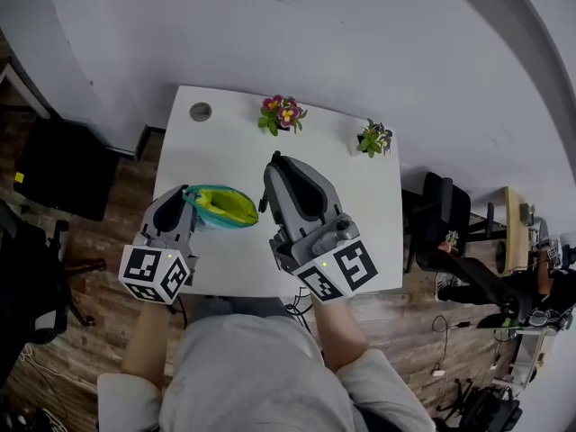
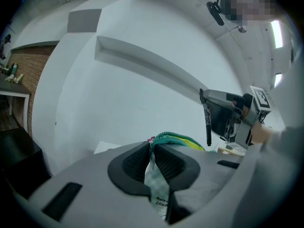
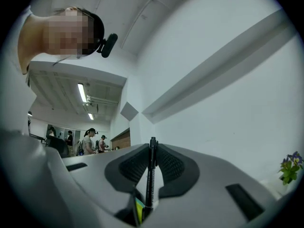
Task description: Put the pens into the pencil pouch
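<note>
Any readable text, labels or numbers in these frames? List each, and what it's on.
Nothing reads cleanly.
Pouch tag: two short lines of dark print, too blurred to read.
Pen: no print can be made out on the barrel.
Cubes: black-and-white square marker patterns only, no words or numbers.

Black pen [image 3: 150, 179] upright in the right tongs [image 3: 152, 148]; teal pouch [image 1: 223, 207], yellow-green mouth open, pinched by left tongs [image 2: 153, 147].

The pencil pouch [image 1: 222, 206] was soft cloth with a toothed zip. The pen [image 3: 150, 177] was matt black plastic. The table [image 1: 369, 196] was smooth and white.
</note>
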